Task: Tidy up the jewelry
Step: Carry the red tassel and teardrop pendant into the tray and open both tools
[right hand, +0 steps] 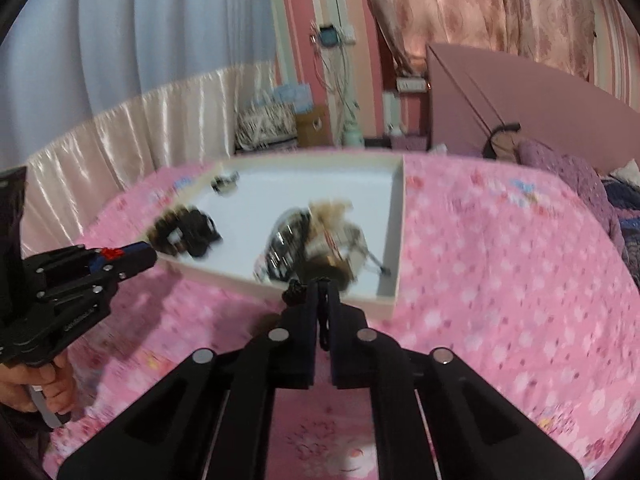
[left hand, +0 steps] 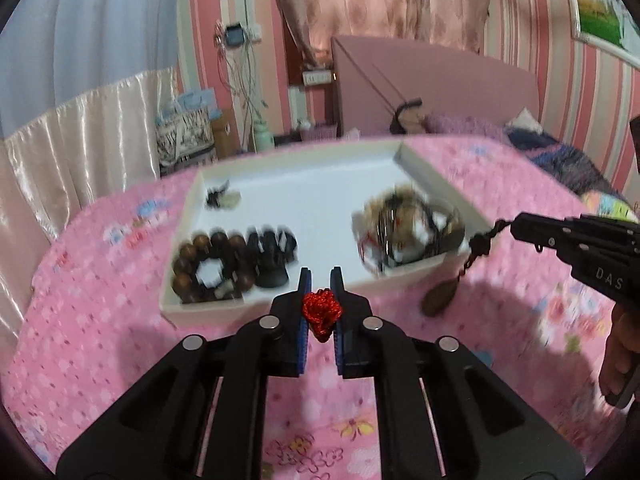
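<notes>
A white tray (left hand: 320, 152) lies on the pink flowered cloth. It holds a brown bead bracelet (left hand: 212, 266), a black bead bracelet (left hand: 272, 250), a small dark piece (left hand: 220, 198) and a tangled pile of jewelry (left hand: 408, 228). My left gripper (left hand: 321, 280) is shut on a red knotted cord ornament (left hand: 322, 312) just before the tray's near edge. My right gripper (right hand: 320, 286) is shut on a dark cord necklace (left hand: 480, 244) whose brown pendant (left hand: 440, 298) hangs by the tray's right near corner. The tray (right hand: 396, 240) and the left gripper (right hand: 140, 256) also show in the right wrist view.
The pink cloth (left hand: 100, 320) covers the surface around the tray. A pink headboard (left hand: 432, 84), purple bedding (left hand: 560, 156) and curtains stand behind. Bags (left hand: 184, 132) sit on the floor at the back left.
</notes>
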{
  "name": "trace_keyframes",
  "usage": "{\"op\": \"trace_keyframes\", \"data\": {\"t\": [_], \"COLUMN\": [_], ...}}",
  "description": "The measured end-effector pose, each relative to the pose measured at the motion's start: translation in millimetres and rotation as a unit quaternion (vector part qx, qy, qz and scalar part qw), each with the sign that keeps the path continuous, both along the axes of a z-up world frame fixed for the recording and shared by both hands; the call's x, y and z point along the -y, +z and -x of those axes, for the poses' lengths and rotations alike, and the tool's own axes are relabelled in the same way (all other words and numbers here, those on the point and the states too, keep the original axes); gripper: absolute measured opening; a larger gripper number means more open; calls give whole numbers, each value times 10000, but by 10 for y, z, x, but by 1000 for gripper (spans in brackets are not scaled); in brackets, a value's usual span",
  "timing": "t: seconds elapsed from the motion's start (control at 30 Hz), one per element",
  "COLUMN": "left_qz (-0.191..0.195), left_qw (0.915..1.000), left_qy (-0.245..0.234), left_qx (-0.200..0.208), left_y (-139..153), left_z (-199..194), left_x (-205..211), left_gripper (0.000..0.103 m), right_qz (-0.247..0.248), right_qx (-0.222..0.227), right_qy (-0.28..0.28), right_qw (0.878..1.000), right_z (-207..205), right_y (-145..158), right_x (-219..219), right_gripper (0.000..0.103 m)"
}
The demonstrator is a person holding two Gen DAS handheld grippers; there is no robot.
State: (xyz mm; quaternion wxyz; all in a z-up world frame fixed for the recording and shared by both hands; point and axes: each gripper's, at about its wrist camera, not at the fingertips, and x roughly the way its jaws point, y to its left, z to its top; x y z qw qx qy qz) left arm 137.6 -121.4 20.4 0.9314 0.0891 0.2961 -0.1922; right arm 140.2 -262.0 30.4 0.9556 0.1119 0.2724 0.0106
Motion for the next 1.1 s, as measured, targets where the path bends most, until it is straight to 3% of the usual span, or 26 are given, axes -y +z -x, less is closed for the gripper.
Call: {"op": "trace_keyframes", "data": {"t": [0.23, 0.43, 0.67, 0.77, 0.93, 1.1], "left_qz": [403, 483, 758, 791, 731, 574], "left_qw": [9984, 9980, 9968, 9965, 9965, 9972], "left_qy": [285, 244, 181, 262, 346, 382], "left_qx": [261, 335, 161, 23, -210, -304], "left_y": [449, 536, 411, 255, -27, -202], "left_z": [-253, -521, -905, -1012, -1156, -1194], "left_x": [-153, -102, -94, -149, -151, -93], "left_gripper": [7, 7, 7, 7, 7, 7], "right_qz": [-539, -942, -908, -1106, -992, -951], "right_qx": [390, 531, 715, 1035, 1366, 962], "right_qy": [70, 113, 207, 289, 204, 44], "right_qw": [9978, 9941, 9931, 9880, 9854, 9908], "right_z": [-213, -489, -756, -724, -654, -811], "right_y": [289, 344, 358, 298, 365, 153], "right_x": [180, 282, 215, 237, 248, 300], "right_gripper": [4, 4, 4, 4, 4, 4]}}
